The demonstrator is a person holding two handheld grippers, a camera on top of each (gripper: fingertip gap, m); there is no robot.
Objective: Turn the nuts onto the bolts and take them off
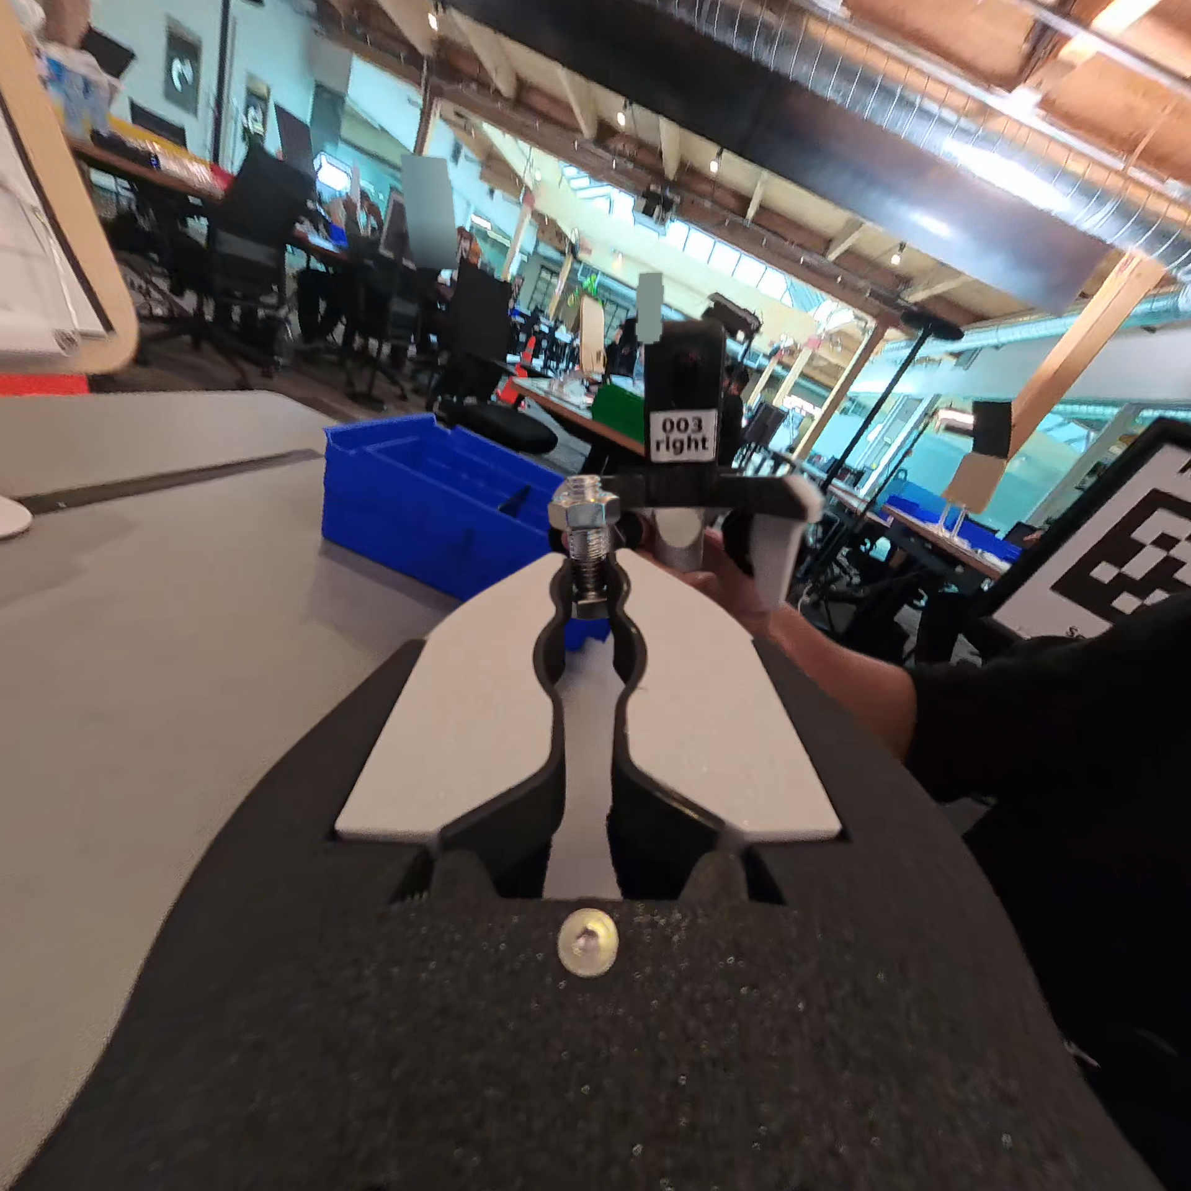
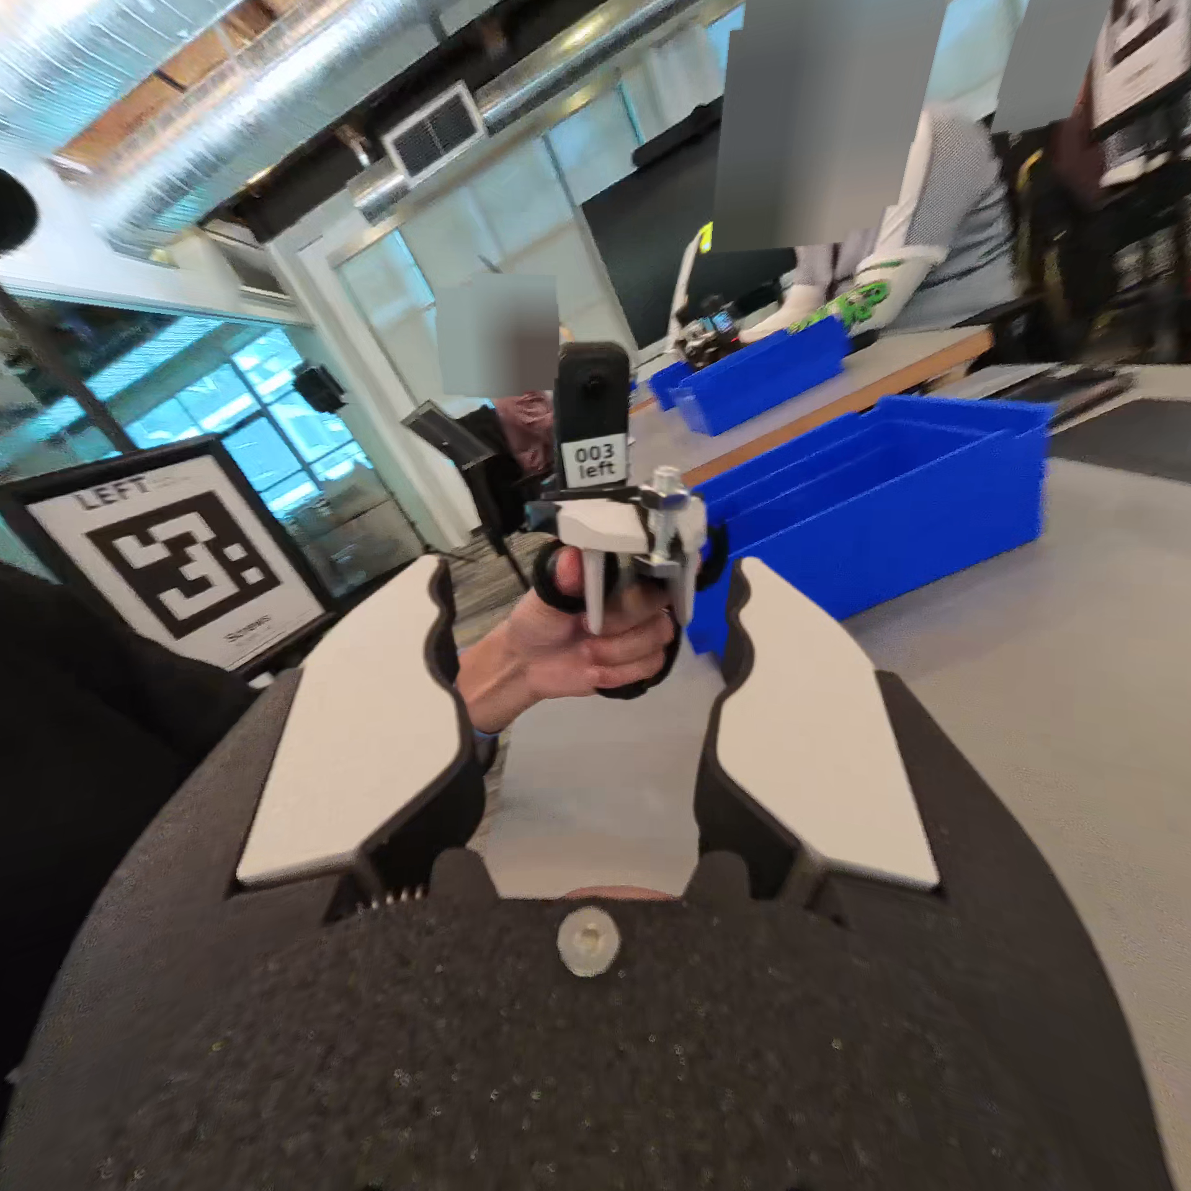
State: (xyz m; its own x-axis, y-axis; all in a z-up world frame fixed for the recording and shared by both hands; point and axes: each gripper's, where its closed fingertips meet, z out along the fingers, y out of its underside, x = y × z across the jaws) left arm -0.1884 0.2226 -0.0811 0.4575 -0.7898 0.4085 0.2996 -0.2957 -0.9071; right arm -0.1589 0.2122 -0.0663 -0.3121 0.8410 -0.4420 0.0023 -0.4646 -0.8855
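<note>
The nut sits near the top of the bolt gripped upright by the left claw, while the right claw waits wide open, so more turning seems left.

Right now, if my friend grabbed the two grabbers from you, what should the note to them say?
Left gripper: shut on the bolt, holding it upright above the grey table. The bolt's head sits between the fingers and its threaded end points up.
Right gripper: open and empty, facing the bolt from a short way off.
Nut: already on the bolt, near the top, with a few threads showing above it.
Blue bin: on the table behind the bolt.
Done: nut started on the bolt.
Left: probably grip the nut with the right gripper and keep turning; I cannot tell whether it is going on or coming off.
</note>
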